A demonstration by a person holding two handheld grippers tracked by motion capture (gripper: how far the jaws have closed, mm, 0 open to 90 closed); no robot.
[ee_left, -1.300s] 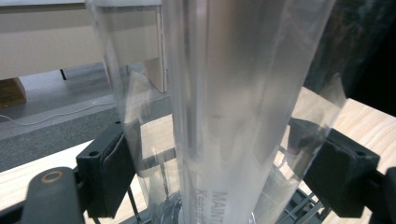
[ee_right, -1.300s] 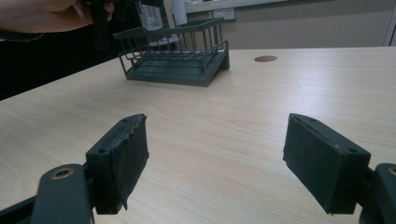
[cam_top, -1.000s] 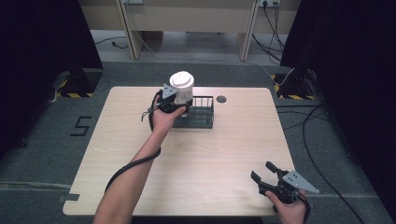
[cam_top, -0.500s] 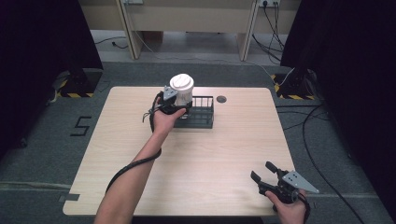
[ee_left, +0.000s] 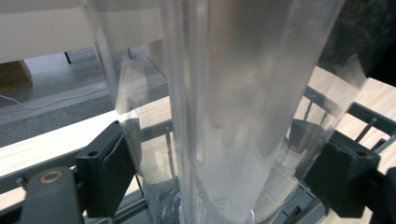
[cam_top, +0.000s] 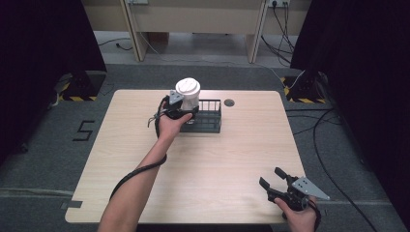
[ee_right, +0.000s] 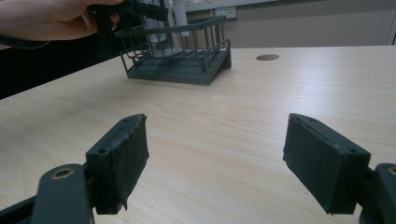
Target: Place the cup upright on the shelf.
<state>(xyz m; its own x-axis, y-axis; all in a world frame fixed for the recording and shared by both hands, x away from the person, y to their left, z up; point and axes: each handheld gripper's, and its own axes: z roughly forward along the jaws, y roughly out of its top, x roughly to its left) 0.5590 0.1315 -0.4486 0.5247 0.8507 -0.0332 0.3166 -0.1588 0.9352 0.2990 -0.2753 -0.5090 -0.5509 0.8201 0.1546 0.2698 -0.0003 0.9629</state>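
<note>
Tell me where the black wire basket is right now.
In the high view, the black wire basket sits at the table's far middle, just right of the left claw and its cup.

I see bare worktop (cam_top: 227, 159) ahead of my right gripper (cam_top: 276, 182) (fingers apart), until the wire basket (cam_top: 209, 118).

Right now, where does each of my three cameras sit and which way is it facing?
High view: above the near table edge, looking forward and down on the table; both forearms enter from below, left gripper at the wire basket, right gripper near the front right corner.
Left gripper view: on the left gripper, close against the clear cup; both pads flank it.
Right gripper view: on the right gripper, low over the table, facing the basket; its spread jaws and the left hand show.
Shared: high and right gripper views both show the basket.
</note>
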